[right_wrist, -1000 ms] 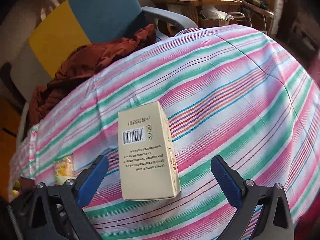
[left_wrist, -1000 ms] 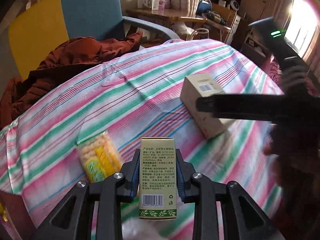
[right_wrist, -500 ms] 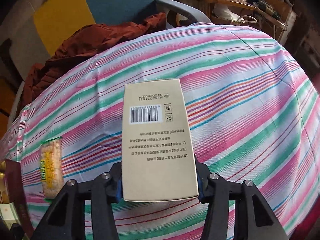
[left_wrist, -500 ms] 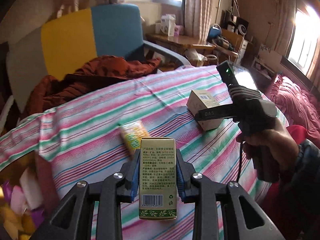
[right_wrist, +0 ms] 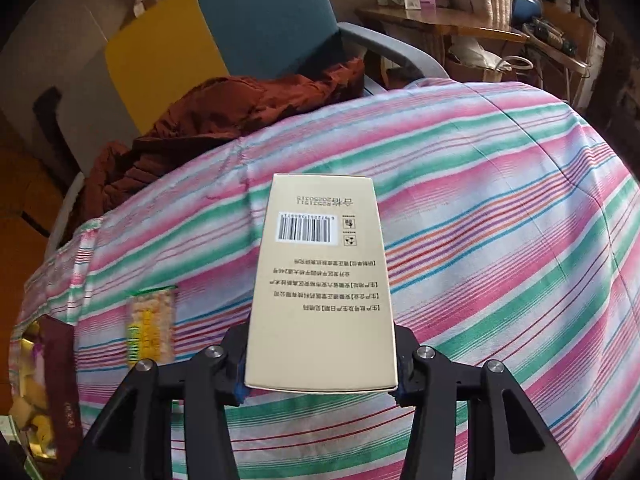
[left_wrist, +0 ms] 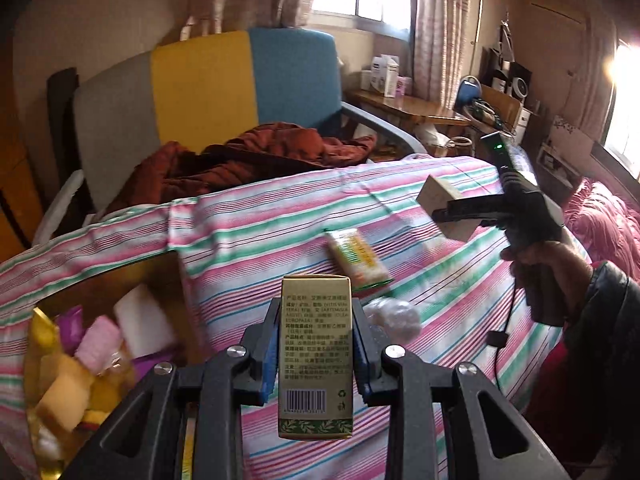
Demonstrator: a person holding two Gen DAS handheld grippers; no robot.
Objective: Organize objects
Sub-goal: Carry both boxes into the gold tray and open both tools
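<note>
My left gripper (left_wrist: 316,354) is shut on a tall green and gold box (left_wrist: 316,344) and holds it above the striped cloth. My right gripper (right_wrist: 320,364) is shut on a larger beige box (right_wrist: 320,280), lifted off the cloth; that gripper (left_wrist: 460,212) and the beige box (left_wrist: 444,208) also show at the right of the left wrist view. A yellow snack packet (left_wrist: 356,256) lies on the striped cloth (left_wrist: 260,240); it also shows in the right wrist view (right_wrist: 150,324). An open box of small items (left_wrist: 80,360) sits at the lower left.
A crumpled clear wrapper (left_wrist: 394,318) lies on the cloth just right of the green box. A chair (left_wrist: 224,84) with a rust-red jacket (left_wrist: 256,156) stands behind the table. A cluttered wooden desk (left_wrist: 408,108) is at the back right.
My right gripper closed on the beige box and lifted it off the cloth. My left gripper rose and pulled back to the left with the green box, bringing the open box into view.
</note>
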